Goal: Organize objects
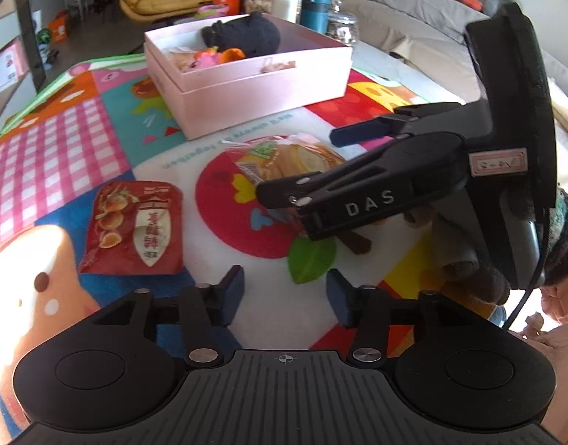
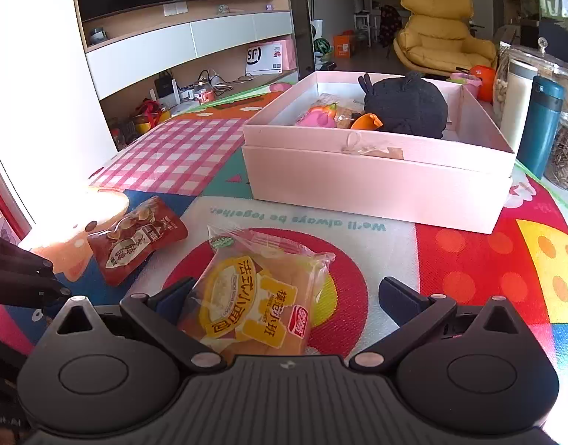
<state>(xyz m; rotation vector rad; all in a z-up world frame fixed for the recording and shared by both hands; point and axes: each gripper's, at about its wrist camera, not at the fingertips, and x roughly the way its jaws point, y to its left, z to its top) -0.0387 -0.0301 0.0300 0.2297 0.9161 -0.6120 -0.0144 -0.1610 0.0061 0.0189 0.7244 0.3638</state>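
Bread in a clear crinkly plastic wrapper printed with yellow labels [image 2: 254, 293], lying flat on the red apple print near the middle of the colourful play mat [image 2: 469, 259], between the spread fingers of the right gripper [image 2: 284, 296] and not yet pinched. Likely light, soft and easily squashed; slick film, so best taken across the bun's plump middle with mild pressure, not by the loose crimped end pointing toward the box. Just left of it, toward the mat's sunlit left edge, a flat red foil snack pouch [image 2: 135, 241]: probably light, floppy, slippery, better pinched by an edge seam. Left gripper [image 1: 284, 293] with fingers apart, holding nothing, hovering above bare mat between pouch and bread. Beyond, toward the far edge of the mat, a shallow pink cardboard box [image 2: 376, 181] already containing a dark knitted item [image 2: 406, 107] and small pink and orange toys [image 2: 321, 116]; free room inside along its near and right walls. Open mat between bread and box, a short lift over the low wall needed. Right of the box, a teal flask [image 2: 541, 126] and glass jars [image 2: 565, 155] crowding the mat's far right corner, worth avoiding.
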